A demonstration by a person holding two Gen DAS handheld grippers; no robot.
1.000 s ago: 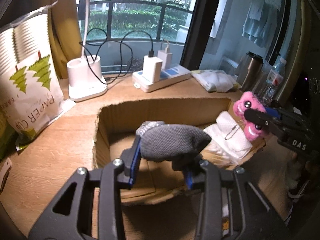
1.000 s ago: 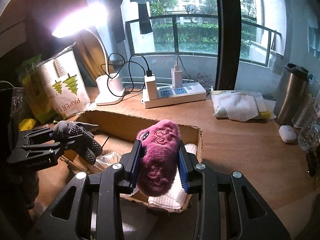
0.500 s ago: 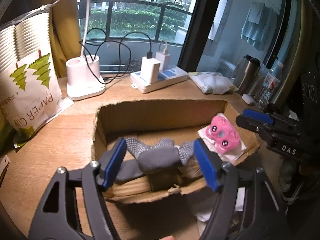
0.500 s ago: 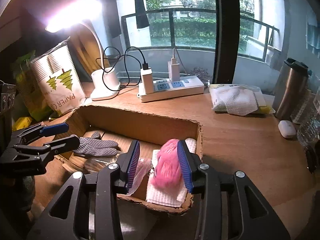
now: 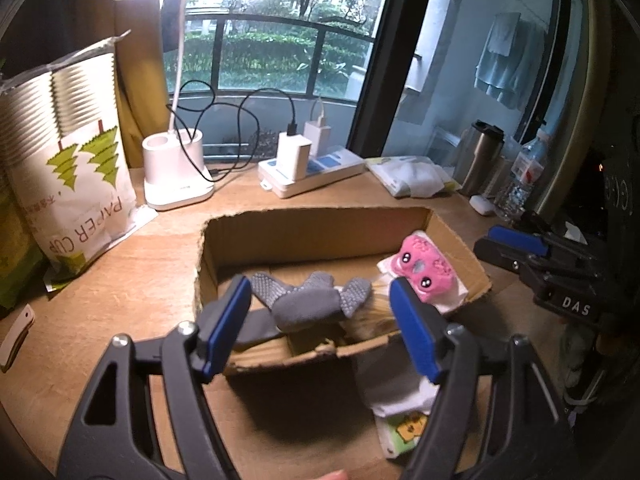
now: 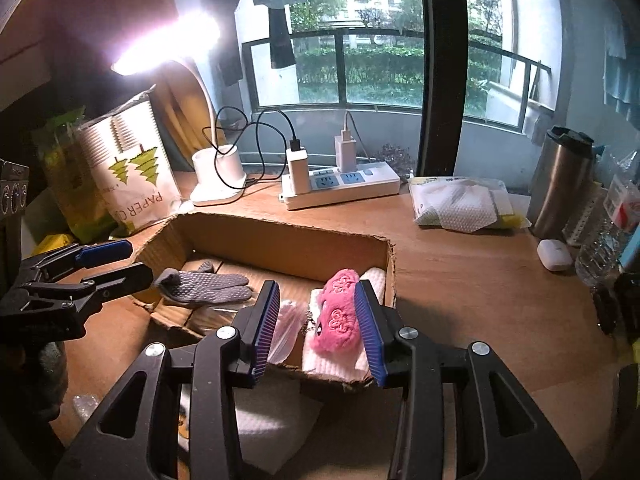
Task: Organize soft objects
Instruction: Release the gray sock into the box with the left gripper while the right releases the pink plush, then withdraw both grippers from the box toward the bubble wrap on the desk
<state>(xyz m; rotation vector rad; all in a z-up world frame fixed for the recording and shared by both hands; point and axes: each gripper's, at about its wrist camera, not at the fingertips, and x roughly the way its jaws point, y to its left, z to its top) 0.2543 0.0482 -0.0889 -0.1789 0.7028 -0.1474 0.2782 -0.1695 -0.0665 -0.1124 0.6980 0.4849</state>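
Wooden desk (image 6: 480,280) fills both views, window w/ railing behind. On it sits a shallow cardboard box (image 5: 320,236), top open, near edge torn. Left of box, a tall bag of paper cups (image 5: 68,168) stands upright w/ a green packet beside it. White lamp (image 5: 176,176) is lit, base next to the bag, black cable looped over it. Power strip (image 6: 344,188) w/ two chargers plugged in lies behind the box. Steel flask (image 6: 560,188) stands at far right of desk, a pack of white cloths (image 6: 460,204) between it and the strip, small white case (image 6: 554,255) just in front of flask.

Left gripper (image 5: 320,312) hovers over near-left part of box, jaws wide apart, nothing between them. Right gripper (image 6: 316,316) over near-right corner, jaws also apart, not clamped on anything; the toy shows between them but lies below in the box.

Inside box: grey glove (image 5: 312,296) w/ dotted fingers lies flat on the left half of box floor. Folded white towel (image 6: 340,364) in right end, against right wall. Pink plush toy (image 5: 424,272) rests on top of the towel, eyes showing in left view. Clear plastic wrapper (image 6: 286,328) lies between glove and towel.
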